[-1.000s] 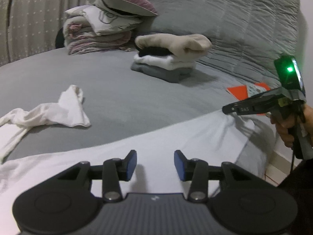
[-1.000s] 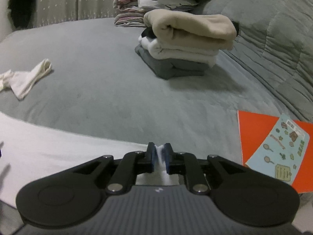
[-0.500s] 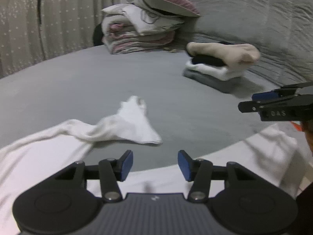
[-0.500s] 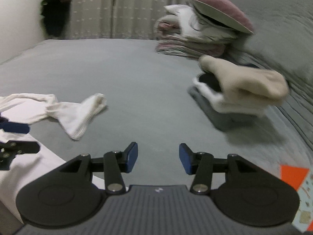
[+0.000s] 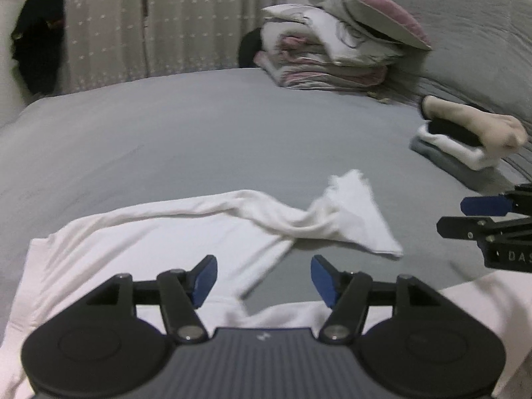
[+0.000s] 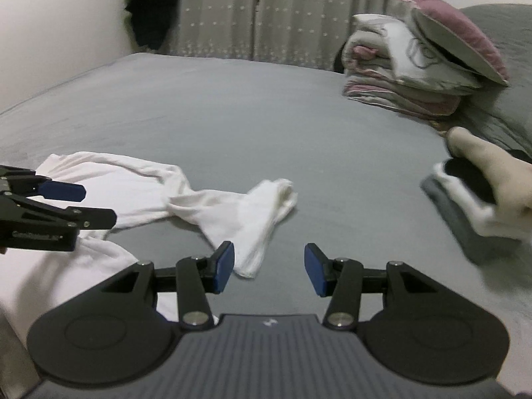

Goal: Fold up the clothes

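Downward-tilted, both grippers unclenched, empty.

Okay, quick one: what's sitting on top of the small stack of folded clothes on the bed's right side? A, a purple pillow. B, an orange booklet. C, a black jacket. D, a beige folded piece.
D: the small stack of folded clothes is topped by a beige folded piece; the purple pillow rests on a different pile, further back.
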Demonstrator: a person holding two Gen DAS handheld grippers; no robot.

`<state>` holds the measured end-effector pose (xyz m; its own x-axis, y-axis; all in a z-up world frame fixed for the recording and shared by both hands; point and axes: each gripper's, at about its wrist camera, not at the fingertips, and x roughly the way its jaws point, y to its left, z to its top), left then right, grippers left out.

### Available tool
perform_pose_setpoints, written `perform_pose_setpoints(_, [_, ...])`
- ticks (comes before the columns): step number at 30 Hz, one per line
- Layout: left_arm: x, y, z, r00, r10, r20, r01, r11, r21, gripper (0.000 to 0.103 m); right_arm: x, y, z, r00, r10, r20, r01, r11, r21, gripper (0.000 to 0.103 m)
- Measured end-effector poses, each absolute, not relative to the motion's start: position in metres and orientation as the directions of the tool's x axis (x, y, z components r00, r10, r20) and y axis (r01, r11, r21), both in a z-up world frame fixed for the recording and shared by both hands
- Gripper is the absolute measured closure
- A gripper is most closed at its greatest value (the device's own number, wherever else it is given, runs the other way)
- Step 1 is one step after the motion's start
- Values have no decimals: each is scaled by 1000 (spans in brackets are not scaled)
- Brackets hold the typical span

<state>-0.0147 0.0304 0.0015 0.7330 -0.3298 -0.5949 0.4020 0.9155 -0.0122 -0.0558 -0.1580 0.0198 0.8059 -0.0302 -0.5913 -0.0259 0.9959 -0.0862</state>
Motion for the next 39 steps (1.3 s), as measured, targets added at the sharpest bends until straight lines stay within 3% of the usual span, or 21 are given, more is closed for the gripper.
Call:
perform_pose_setpoints(3, [-11,42,-1,753,-292,-590,363,932,2,27,-43,-143,15,798,-9,-603,-55,995,-87,52])
perform_pose_setpoints(23, [28,95,-4,793,-143,-592,166,986,-17,27,-3,-110,-22,726,-3,-688,-123,983,-134,53])
perform_pose_setpoints(26, [33,95,-2,791,-148,-594,157,987,-37,27,6,-107,-22,725,-11,-689,-141,976,-164,63])
perform_pose_setpoints(28, [36,94,0,792,-149,-593,151,988,-47,27,12,-108,-21,725,-19,-689,-147,972,-181,75])
perform_pose_setpoints(29, [38,93,1,792,-150,-591,148,988,-53,27,14,-108,-21,724,-22,-690,-150,971,-188,86])
perform_pose_setpoints(32, [42,89,2,792,-160,-589,145,987,-73,28,22,-113,-19,722,-24,-692,-141,973,-181,97])
perform_pose_setpoints(39, [52,80,-5,787,-150,-598,138,988,-66,30,36,-130,-7,738,-14,-675,-87,989,-116,100])
